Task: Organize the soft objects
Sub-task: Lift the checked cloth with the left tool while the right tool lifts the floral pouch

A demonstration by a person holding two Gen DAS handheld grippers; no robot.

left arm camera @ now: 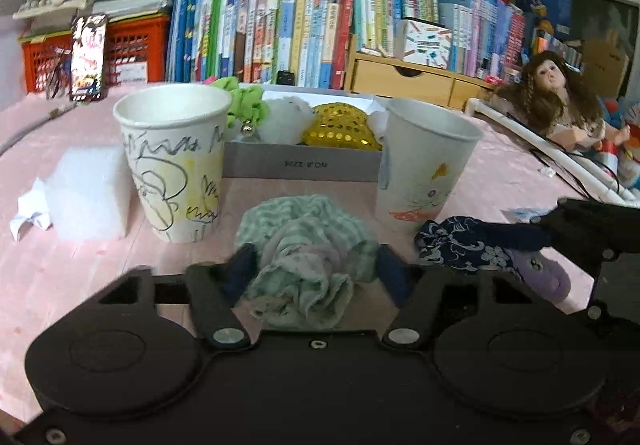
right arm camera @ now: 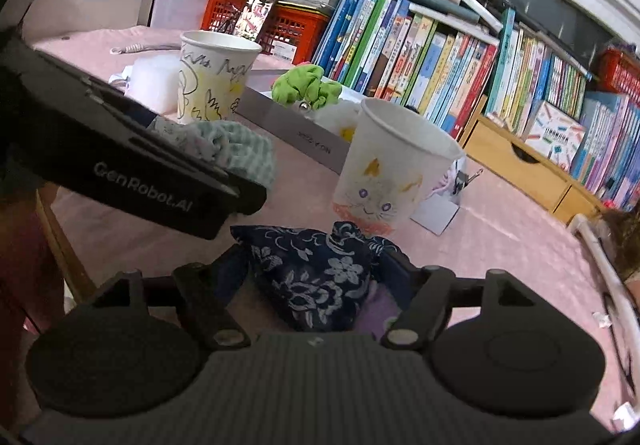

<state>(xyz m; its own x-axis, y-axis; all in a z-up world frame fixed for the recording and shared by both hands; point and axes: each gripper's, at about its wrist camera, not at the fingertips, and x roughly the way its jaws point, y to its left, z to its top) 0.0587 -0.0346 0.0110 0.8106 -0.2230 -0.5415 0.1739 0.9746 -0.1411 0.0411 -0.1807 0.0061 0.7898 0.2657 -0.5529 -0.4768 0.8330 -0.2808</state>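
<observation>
My left gripper (left arm camera: 312, 265) is shut on a pale green checked scrunchie (left arm camera: 308, 253), which rests on the pink tablecloth. My right gripper (right arm camera: 316, 265) is shut on a dark blue floral cloth pouch (right arm camera: 316, 273); the pouch also shows in the left wrist view (left arm camera: 460, 245) beside a purple soft thing (left arm camera: 548, 277). Two drawn-on paper cups stand ahead: one with yellow scribbles (left arm camera: 176, 161) on the left, one with a cat face (right arm camera: 392, 169) on the right. Behind them a grey box (left arm camera: 300, 165) holds a green scrunchie (left arm camera: 244, 105), a white fluffy one (left arm camera: 284, 121) and a gold sequin one (left arm camera: 340, 125).
A white foam block (left arm camera: 88, 193) and crumpled paper (left arm camera: 28, 213) lie left of the cups. A row of books (left arm camera: 300, 33), a red crate (left arm camera: 120, 53) and wooden drawers (left arm camera: 408, 77) line the back. A doll (left arm camera: 560, 101) sits at the right edge.
</observation>
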